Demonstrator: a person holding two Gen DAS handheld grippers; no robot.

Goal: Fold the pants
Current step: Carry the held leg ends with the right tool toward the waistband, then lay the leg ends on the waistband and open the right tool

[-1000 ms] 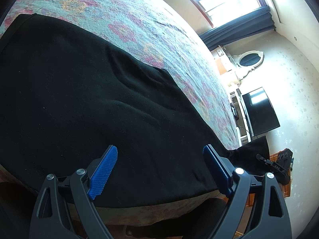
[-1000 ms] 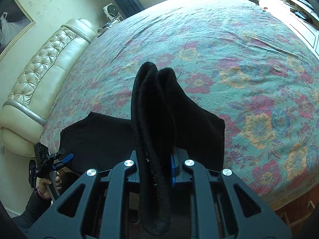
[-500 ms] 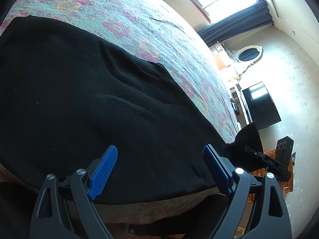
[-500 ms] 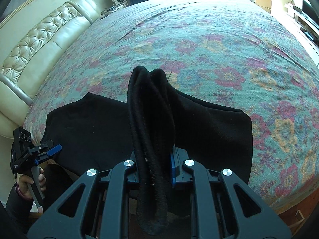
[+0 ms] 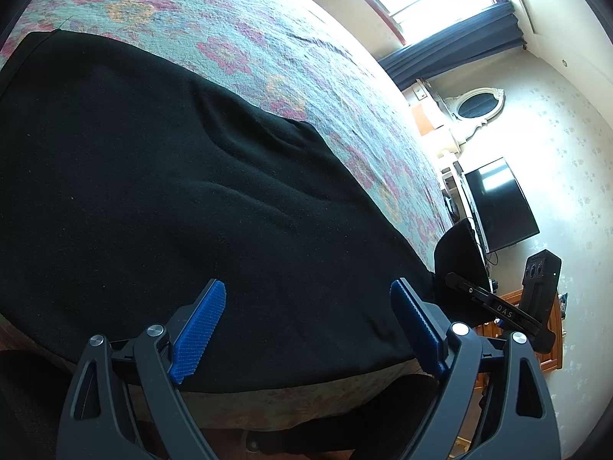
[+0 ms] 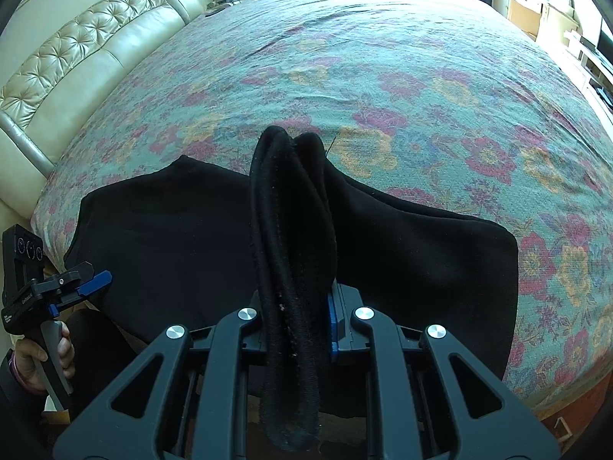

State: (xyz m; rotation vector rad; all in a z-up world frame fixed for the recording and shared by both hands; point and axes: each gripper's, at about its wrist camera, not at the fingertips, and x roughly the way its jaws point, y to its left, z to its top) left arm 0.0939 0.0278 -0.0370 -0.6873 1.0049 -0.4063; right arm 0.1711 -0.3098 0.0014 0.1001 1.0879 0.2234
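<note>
Black pants (image 5: pixel 172 191) lie spread across the near edge of a bed with a floral cover (image 5: pixel 268 38). My left gripper (image 5: pixel 306 326) stands open just above the near edge of the cloth, blue pads (image 5: pixel 199 322) wide apart with nothing between them. My right gripper (image 6: pixel 297 329) is shut on a bunched end of the pants (image 6: pixel 291 237), lifted off the bed, with the cloth draping down to the flat part (image 6: pixel 421 245). From the left wrist view the right gripper (image 5: pixel 494 303) shows at the right with the raised cloth. A hand holds the left gripper (image 6: pixel 72 287) at the bed's left corner.
A cream tufted headboard (image 6: pixel 88 50) runs along the far left of the bed. A TV (image 5: pixel 498 203), an oval mirror (image 5: pixel 479 105) and a window with dark curtains (image 5: pixel 440 4) line the far wall. Cabinets (image 6: pixel 528 11) stand past the bed's right side.
The right gripper has carried the bunched end of the pants leftward over the bed and lower. More of the flat black cloth now shows beneath it. The left gripper stayed put and open.
</note>
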